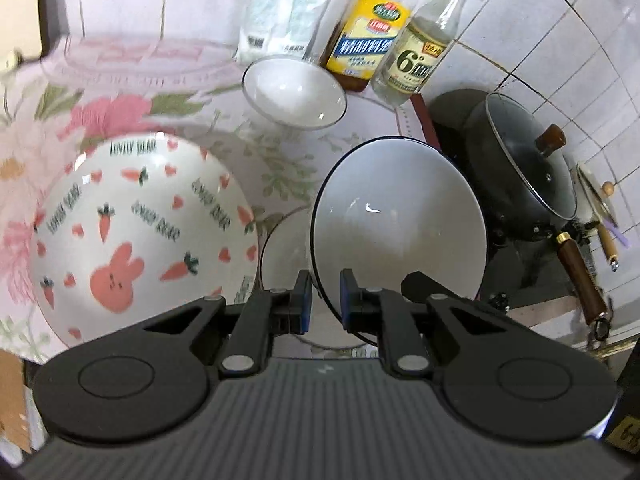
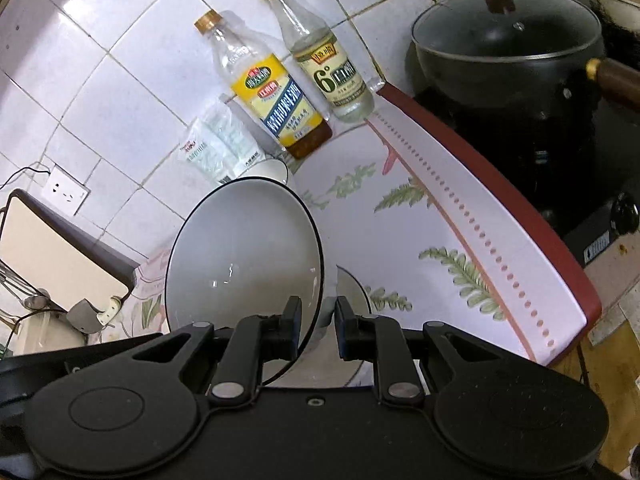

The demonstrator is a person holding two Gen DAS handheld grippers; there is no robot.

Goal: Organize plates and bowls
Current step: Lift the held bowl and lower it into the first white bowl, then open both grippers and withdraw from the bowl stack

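Pinching one tilted white bowl [image 1: 396,220] by opposite rims, left tool [image 1: 325,300] and right tool [image 2: 318,326] both narrow

carrot bowl [image 1: 140,236]: white, pink rabbits | rimmed bowl [image 1: 400,224]: white, dark rim | tablecloth [image 2: 400,216]: floral

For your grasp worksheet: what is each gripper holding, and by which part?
Both hold the same dark-rimmed white bowl by its rim: the left gripper at one edge, the right gripper at another edge, with the bowl tilted up.

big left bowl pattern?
White with pink bunnies, carrots, hearts; left wrist view.
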